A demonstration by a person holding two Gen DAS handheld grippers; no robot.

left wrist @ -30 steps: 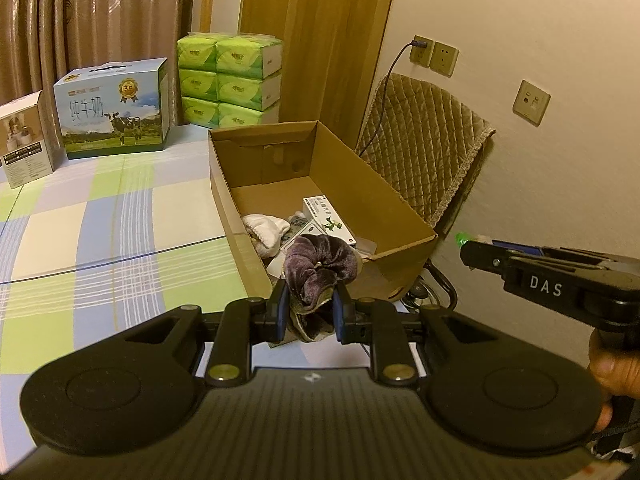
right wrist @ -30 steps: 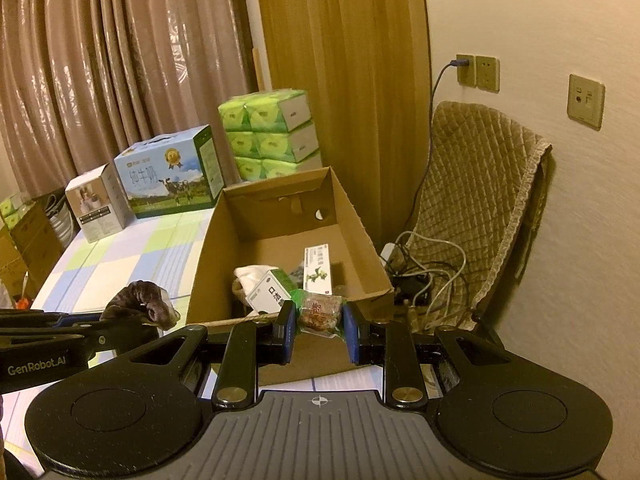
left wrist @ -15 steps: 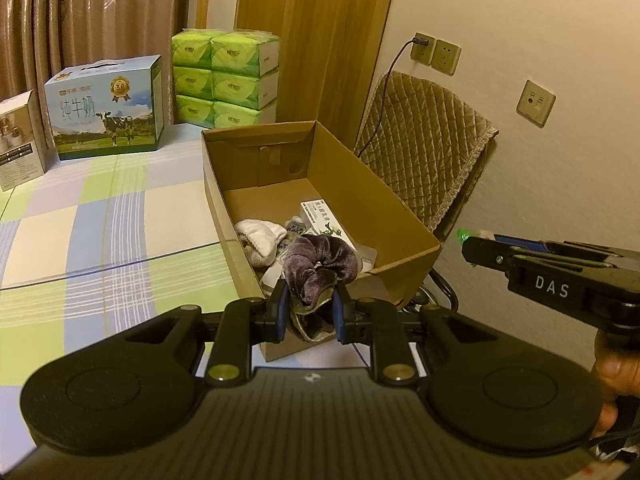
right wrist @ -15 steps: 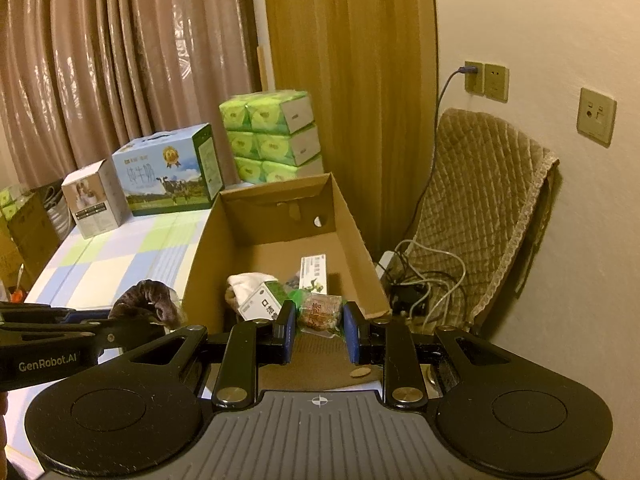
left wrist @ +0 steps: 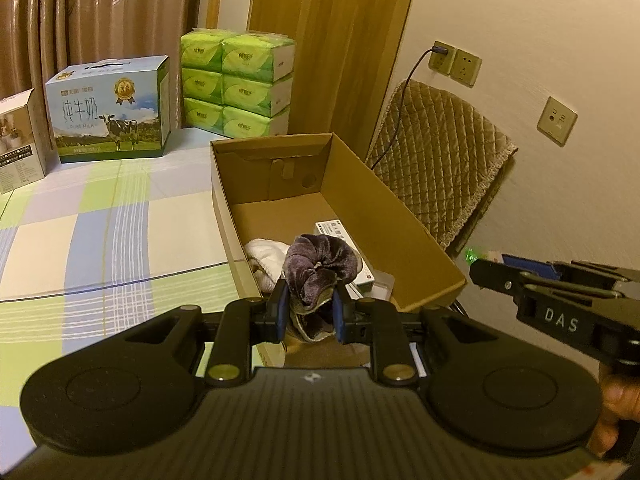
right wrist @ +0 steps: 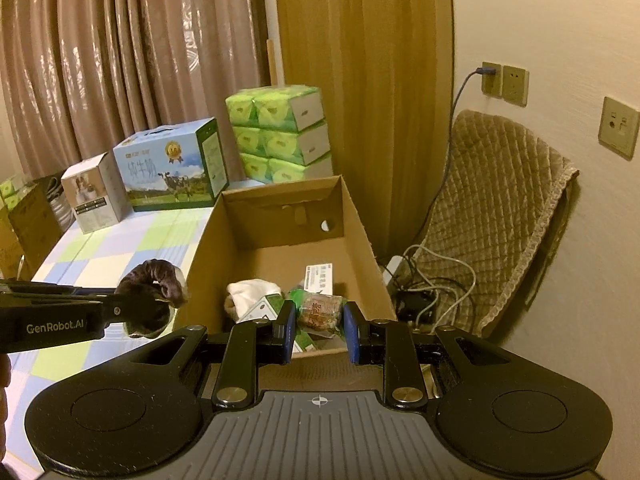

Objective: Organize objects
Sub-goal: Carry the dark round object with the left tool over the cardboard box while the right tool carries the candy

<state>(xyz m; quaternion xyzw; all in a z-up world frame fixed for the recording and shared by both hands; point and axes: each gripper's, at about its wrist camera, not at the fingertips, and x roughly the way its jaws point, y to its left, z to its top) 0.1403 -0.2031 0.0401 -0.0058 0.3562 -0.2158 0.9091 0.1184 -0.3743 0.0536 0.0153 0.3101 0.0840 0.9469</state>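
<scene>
— Velvet, is it, that dark purple scrunchie (left wrist: 316, 268)?

— Plush and crumpled, yes. The left gripper (left wrist: 307, 314) has its blue-padded fingers (left wrist: 280, 310) pressed in on it from both sides, so it bulges up above them. From the right wrist view the scrunchie (right wrist: 154, 286) hangs just outside the left wall of the cardboard box (right wrist: 200, 264), near its front corner.

— And the right gripper (right wrist: 316, 330)?

— Its fingers (right wrist: 287, 330) stand a little apart around a crinkly clear snack packet (right wrist: 320, 312), brownish inside. Whether the pads actually touch the packet I cannot tell.

— What lies in the box?

— Plain brown corrugated card, open on top, with a round hole in the far wall. On its floor towards the front: a soft white bundle of cloth (right wrist: 252, 294), a small white-and-green carton (right wrist: 266, 308) just beside it, and a flat white packet (right wrist: 319, 278) further back. The far half of the floor is bare card.

— Around it?

— The box sits at the right edge of a bed cover (left wrist: 100, 240) checked in pale green, blue and cream. At the far edge stand a glossy milk carton (left wrist: 108, 108) printed with a cow, a stack of green tissue packs (left wrist: 236, 84) and a small white box (left wrist: 18, 140). Off the right side, a quilted tan cushion (right wrist: 496, 216) leans on the wall over a tangle of cables (right wrist: 432, 288).
</scene>
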